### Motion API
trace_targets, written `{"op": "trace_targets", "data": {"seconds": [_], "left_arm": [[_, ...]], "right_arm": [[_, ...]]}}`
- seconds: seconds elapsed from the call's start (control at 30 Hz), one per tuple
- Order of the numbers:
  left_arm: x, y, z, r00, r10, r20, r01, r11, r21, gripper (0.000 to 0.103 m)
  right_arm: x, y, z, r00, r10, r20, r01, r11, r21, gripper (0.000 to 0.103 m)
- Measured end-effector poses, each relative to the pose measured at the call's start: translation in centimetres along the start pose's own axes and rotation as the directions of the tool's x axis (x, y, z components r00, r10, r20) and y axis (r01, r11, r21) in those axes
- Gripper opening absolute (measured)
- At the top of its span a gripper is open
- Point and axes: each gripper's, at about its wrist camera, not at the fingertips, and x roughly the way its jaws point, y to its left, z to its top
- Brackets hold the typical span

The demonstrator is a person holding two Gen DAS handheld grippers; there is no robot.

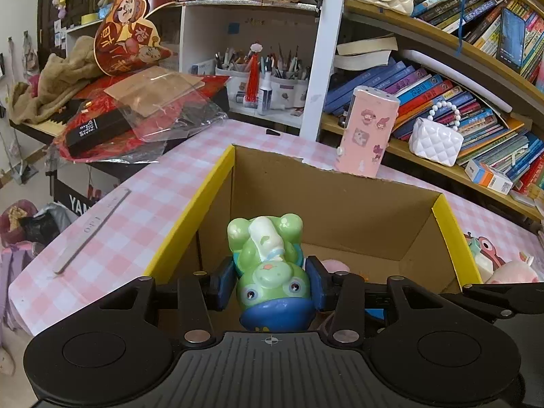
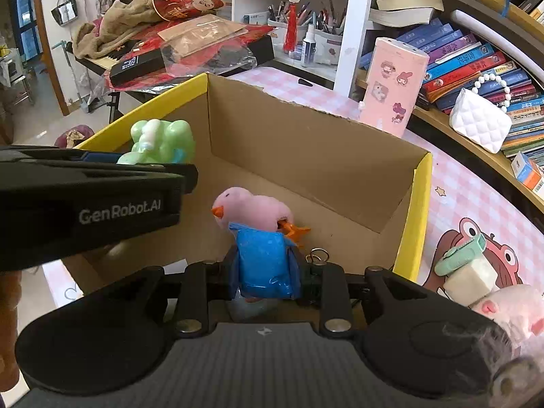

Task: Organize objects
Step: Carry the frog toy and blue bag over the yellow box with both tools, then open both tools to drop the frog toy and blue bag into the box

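Beyond my grippers I see crowded bookshelves [image 1: 442, 95] curving along the right and, on the left, a keyboard stand piled with red packaging [image 1: 112, 129] and a brown cloth [image 1: 57, 85]. On the pink checked tablecloth [image 1: 142, 197] stands the open cardboard box [image 1: 340, 197] with yellow outer walls, its far edge torn rough; its tall walls ring both my grippers. Just behind the far wall a pink sticker-covered case [image 1: 367, 129] stands upright, tilted slightly, with a white quilted purse [image 1: 435, 141] on the shelf beside it. A metal ruler [image 1: 91, 227] lies flat on the cloth left of the box. My left gripper [image 1: 272, 282] has its blue pads pressed on both sides of a green frog figurine [image 1: 268, 261], held over the box's near left corner; the frog is upside down, head toward the camera, feet pointing away, long axis along the fingers. My right gripper [image 2: 263, 268] is clamped on a pink duck toy [image 2: 251, 210] by its blue garment, inside the box near the floor; its orange beak points left, orange feet right, body stretching away from the camera. A green clip [image 2: 459, 255] lies outside the box's right wall.
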Motion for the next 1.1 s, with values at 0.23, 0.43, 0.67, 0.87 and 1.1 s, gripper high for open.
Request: {"op": "trace_targets", "data": {"seconds": [0.23, 0.43, 0.67, 0.87, 1.1], "left_arm": [[0.3, 0.5, 0.3, 1.0, 0.017, -0.001, -0.017, 1.0, 0.004, 0.045], [-1.1, 0.9, 0.8, 0.999, 0.011, 0.05, -0.012, 1.0, 0.007, 0.054], [-6.1, 1.3, 2.2, 0.976, -0.04, 0.214, 0.034, 0.999, 0.034, 0.076], [-10.9, 2.1, 2.2, 0.945, -0.086, 0.314, 0.072, 0.996, 0.057, 0.083], [-14.5, 4.1, -0.7, 0.948, -0.118, 0.296, 0.1, 0.992, 0.073, 0.084]], "right_arm": [[-0.1, -0.3, 0.1, 1.0, -0.007, 0.008, 0.006, 1.0, 0.028, 0.029], [-1.2, -0.2, 0.2, 0.998, -0.032, 0.046, 0.028, 0.997, 0.075, 0.036], [-5.5, 0.5, 0.2, 0.981, -0.097, 0.167, 0.074, 0.987, 0.14, 0.041], [-9.5, 2.0, -1.0, 0.956, -0.156, 0.249, 0.108, 0.974, 0.197, 0.041], [-13.1, 5.2, -4.5, 0.944, -0.203, 0.26, 0.143, 0.962, 0.232, 0.041]]}}
